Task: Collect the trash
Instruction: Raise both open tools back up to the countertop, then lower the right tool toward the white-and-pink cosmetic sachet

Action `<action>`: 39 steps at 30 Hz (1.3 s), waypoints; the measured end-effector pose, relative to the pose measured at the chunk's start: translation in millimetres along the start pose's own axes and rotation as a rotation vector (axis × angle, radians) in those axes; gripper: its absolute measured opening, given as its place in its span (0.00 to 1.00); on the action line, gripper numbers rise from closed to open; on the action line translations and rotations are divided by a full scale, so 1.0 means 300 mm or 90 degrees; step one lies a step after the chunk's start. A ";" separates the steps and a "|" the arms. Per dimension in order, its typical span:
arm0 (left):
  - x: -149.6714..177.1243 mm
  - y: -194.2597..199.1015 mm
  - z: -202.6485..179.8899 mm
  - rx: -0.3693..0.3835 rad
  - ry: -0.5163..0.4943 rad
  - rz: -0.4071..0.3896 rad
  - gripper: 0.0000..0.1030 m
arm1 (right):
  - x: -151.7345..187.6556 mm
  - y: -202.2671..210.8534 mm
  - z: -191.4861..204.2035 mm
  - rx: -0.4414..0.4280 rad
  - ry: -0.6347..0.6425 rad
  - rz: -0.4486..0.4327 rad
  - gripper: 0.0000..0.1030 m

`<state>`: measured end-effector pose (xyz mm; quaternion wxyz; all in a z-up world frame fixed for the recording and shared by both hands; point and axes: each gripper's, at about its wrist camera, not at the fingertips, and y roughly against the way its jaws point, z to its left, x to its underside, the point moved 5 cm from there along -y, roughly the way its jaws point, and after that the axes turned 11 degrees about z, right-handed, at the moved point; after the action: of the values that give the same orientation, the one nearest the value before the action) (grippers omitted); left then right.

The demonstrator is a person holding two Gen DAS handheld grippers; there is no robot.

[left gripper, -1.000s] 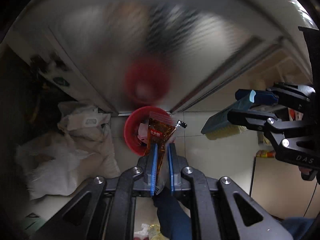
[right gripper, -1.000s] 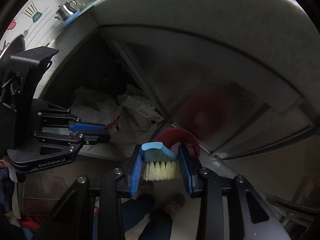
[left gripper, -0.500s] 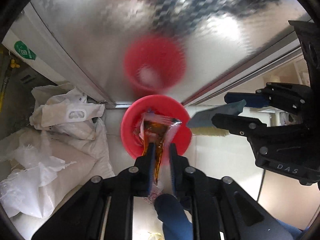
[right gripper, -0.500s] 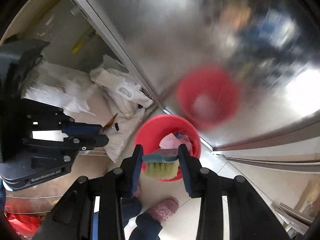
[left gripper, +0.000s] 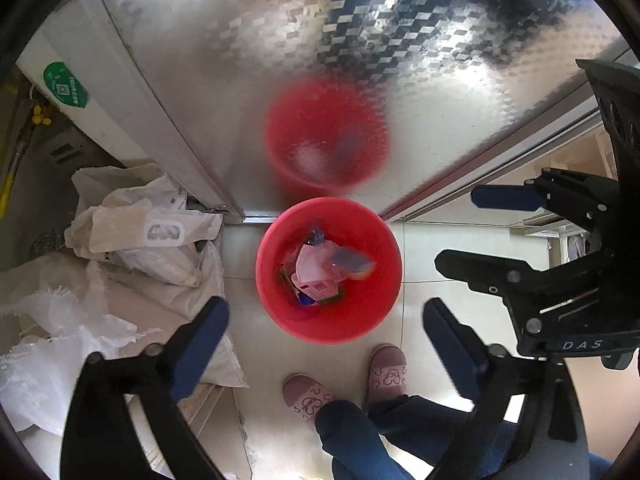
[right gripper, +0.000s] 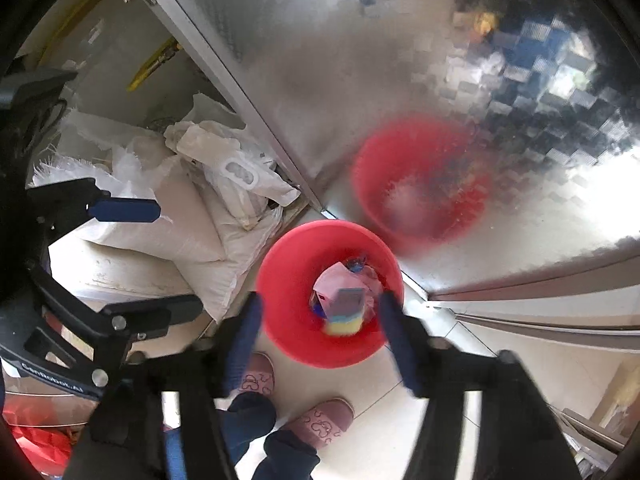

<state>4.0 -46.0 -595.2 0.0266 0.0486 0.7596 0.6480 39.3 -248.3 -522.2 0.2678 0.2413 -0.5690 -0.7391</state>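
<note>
A red bucket (left gripper: 280,312) (right gripper: 288,272) stands on the tiled floor against a steel cabinet. Pink paper and other trash lie in it. My left gripper (left gripper: 326,350) hangs above the bucket, its jaws opening wide with nothing between them. My right gripper (right gripper: 322,342) is also over the bucket, jaws opening and empty. Below it a blue-backed brush (right gripper: 346,312) with yellow bristles shows blurred inside the bucket; in the left wrist view the brush (left gripper: 352,264) is a blue smear on the pink paper. Each view shows the other gripper at its side (left gripper: 480,232) (right gripper: 148,260).
White woven sacks (left gripper: 140,248) (right gripper: 208,216) are piled left of the bucket. The embossed steel cabinet door (left gripper: 360,60) mirrors the bucket. A person's pink slippers (left gripper: 308,396) (right gripper: 320,420) stand just in front of it. A red bag (right gripper: 36,444) lies at the lower left.
Both grippers came down over the bucket and opened. The orange wrapper left the left gripper and the brush left the right one; both are down in the bucket.
</note>
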 end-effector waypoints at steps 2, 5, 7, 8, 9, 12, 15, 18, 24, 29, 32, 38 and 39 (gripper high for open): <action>0.011 0.036 -0.006 0.012 0.001 -0.019 1.00 | 0.007 0.018 0.007 0.009 0.002 -0.001 0.69; 0.033 0.091 -0.020 0.024 0.005 -0.020 1.00 | 0.029 0.067 0.011 0.037 -0.007 -0.008 0.74; 0.051 0.146 -0.047 0.005 -0.005 -0.025 1.00 | 0.049 0.114 0.011 0.040 -0.026 -0.010 0.74; 0.062 0.176 -0.067 -0.003 -0.009 -0.025 1.00 | 0.060 0.145 0.011 0.040 -0.036 -0.012 0.74; 0.074 0.208 -0.085 -0.011 -0.013 -0.025 1.00 | 0.075 0.185 0.013 0.042 -0.047 -0.016 0.75; 0.121 0.323 -0.137 -0.039 -0.028 -0.019 1.00 | 0.123 0.311 0.025 0.051 -0.069 -0.033 0.89; 0.183 0.456 -0.197 -0.066 -0.048 -0.018 1.00 | 0.174 0.449 0.058 0.057 -0.085 -0.041 0.94; 0.237 0.590 -0.234 -0.068 -0.051 -0.019 1.00 | 0.206 0.586 0.098 0.056 -0.100 -0.046 0.97; 0.267 0.887 -0.232 -0.040 -0.011 -0.069 1.00 | 0.204 0.868 0.174 0.070 -0.095 -0.087 1.00; 0.246 1.121 -0.173 -0.097 0.016 -0.133 1.00 | 0.130 1.042 0.234 0.066 -0.084 -0.120 1.00; 0.233 1.223 -0.108 -0.123 0.038 -0.162 1.00 | 0.068 1.109 0.264 0.039 -0.084 -0.134 1.00; 0.194 1.328 0.041 -0.170 0.069 -0.170 1.00 | -0.090 1.133 0.336 0.001 -0.088 -0.137 1.00; 0.186 1.338 0.066 -0.177 0.072 -0.168 1.00 | -0.117 1.127 0.345 -0.005 -0.090 -0.134 1.00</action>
<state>-33.5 41.8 -201.0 0.0749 -0.0917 0.6629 0.7393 37.8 -221.8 -167.8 0.1491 0.2460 -0.5554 -0.7803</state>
